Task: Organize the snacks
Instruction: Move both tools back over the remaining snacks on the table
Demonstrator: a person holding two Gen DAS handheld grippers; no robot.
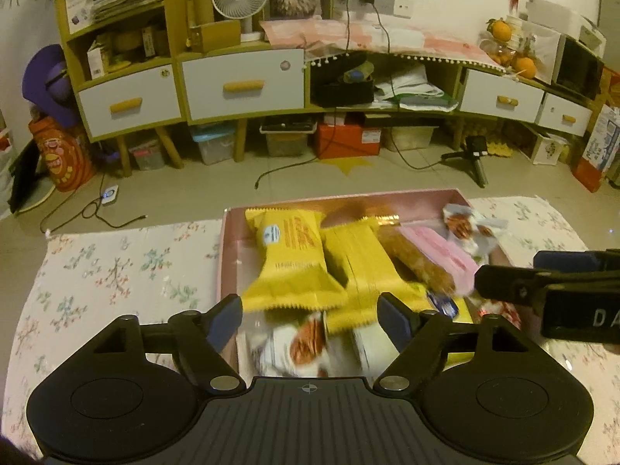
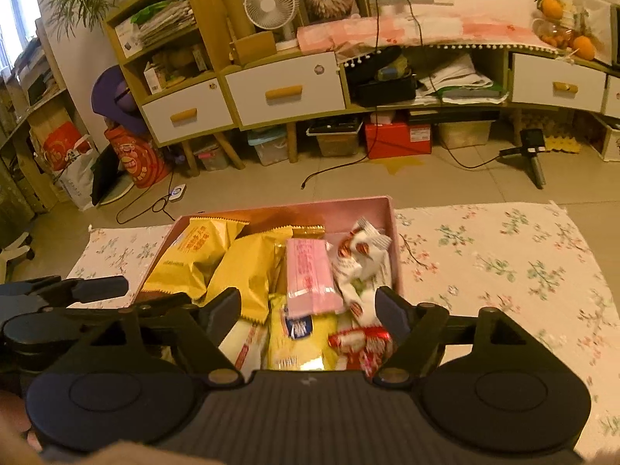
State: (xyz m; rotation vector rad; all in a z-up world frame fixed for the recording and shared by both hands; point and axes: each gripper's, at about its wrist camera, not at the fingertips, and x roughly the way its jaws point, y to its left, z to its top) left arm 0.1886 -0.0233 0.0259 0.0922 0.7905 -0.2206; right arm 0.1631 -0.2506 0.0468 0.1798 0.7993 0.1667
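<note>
Pink box (image 1: 434,199) on the floral cloth (image 1: 116,267) already holds the snacks: two yellow packs (image 1: 290,259) lie at its left, a pink pack (image 2: 310,275) sits in the middle, white wrappers (image 2: 360,259) crowd the right wall, and a red-and-white one (image 2: 364,343) lies nearest you. Your left gripper (image 1: 312,319) hangs over the near left of the pile with its jaws apart and nothing between the pads; your right gripper (image 2: 310,316) hangs the same way over the near right, also released and empty. No snack shows on the cloth outside the box, so the sorting looks close to done. If you tidy further, take one pack at a time by its flat crimped edge, not the puffed middle. Keep the two grippers apart, since they are close beside each other here. Lower slowly; the heap is loose and a nudge may tip a pack over the wall.
</note>
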